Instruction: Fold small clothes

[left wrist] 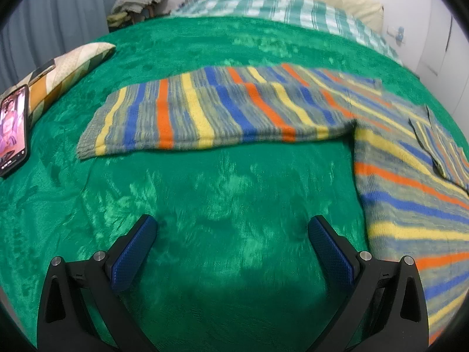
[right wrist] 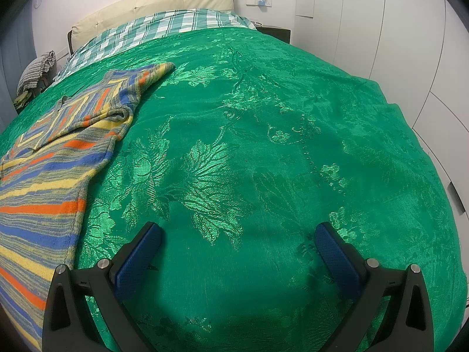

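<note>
A small knitted sweater striped in orange, blue, yellow and grey [left wrist: 234,108] lies flat on the green damask bedspread with a woven leaf-and-flower pattern [right wrist: 263,146]. In the left wrist view one sleeve stretches out sideways towards the left, its cuff end squared off, while the body runs down the right side of the picture. In the right wrist view the same garment sits at the far left, its other sleeve angled up towards the head of the bed and its neckline showing a mitred, diamond-like stripe pattern.

As a judgement, the folding has scarcely begun: the sweater looks spread and smoothed for folding, but neither sleeve is tucked in and the body is not doubled over. Both sleeves and the lengthwise folds appear to remain.

The left gripper [left wrist: 231,231] hovers above bare bedspread with its blue textured pads spread wide, holding nothing; the sleeve lies ahead of it, apart. The right gripper [right wrist: 237,240] is likewise splayed and empty, with the sweater's hem edge just beside its left finger.

The knit looks thick, soft and slightly fuzzy (likely to grip well but stretch if tugged); the bedspread is shiny and slick by comparison.
</note>
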The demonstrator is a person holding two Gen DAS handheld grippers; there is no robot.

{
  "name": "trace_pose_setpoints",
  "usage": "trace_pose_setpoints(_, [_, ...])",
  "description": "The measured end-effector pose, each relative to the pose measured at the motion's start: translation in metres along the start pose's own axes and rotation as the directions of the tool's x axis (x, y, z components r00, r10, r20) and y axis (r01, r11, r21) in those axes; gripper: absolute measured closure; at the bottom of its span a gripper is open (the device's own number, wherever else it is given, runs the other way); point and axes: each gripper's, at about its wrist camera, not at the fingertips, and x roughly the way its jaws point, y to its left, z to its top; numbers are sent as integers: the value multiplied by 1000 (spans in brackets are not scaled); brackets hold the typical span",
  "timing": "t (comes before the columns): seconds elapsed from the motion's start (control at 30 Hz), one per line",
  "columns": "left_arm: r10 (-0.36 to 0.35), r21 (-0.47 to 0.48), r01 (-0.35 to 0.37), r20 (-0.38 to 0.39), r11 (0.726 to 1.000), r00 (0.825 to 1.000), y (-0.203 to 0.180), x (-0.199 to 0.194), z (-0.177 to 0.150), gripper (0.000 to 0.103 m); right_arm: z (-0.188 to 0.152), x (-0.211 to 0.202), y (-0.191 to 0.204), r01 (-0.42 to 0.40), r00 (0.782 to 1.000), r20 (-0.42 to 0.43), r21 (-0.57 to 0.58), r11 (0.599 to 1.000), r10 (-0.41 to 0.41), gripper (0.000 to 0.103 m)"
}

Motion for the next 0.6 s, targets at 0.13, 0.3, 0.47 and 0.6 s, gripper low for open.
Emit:
trace_pose_setpoints(0.13, [-127, 3, 128, -62, 992, 990, 10, -34, 17, 1, 0, 0, 0, 0, 1000, 0, 0, 1000, 0, 0])
trace_pose_setpoints(0.3, [-288, -217, 290, 39, 932, 957, 95, -57, 76, 1, 1, 0, 0, 3, 1000, -1, -2, 1000, -3, 0])
trace_pose_setpoints(0.47, [-208, -475, 173, -22, 863, 978, 187, -4, 104, 2, 3, 1, -1, 6, 1000, -2, -6, 1000, -6, 0])
trace_pose_setpoints(0.6, [-229, -432, 153, -129, 889, 965, 179, 36, 107, 21, 3, 1, 0, 10, 1000, -2, -10, 1000, -11, 0])
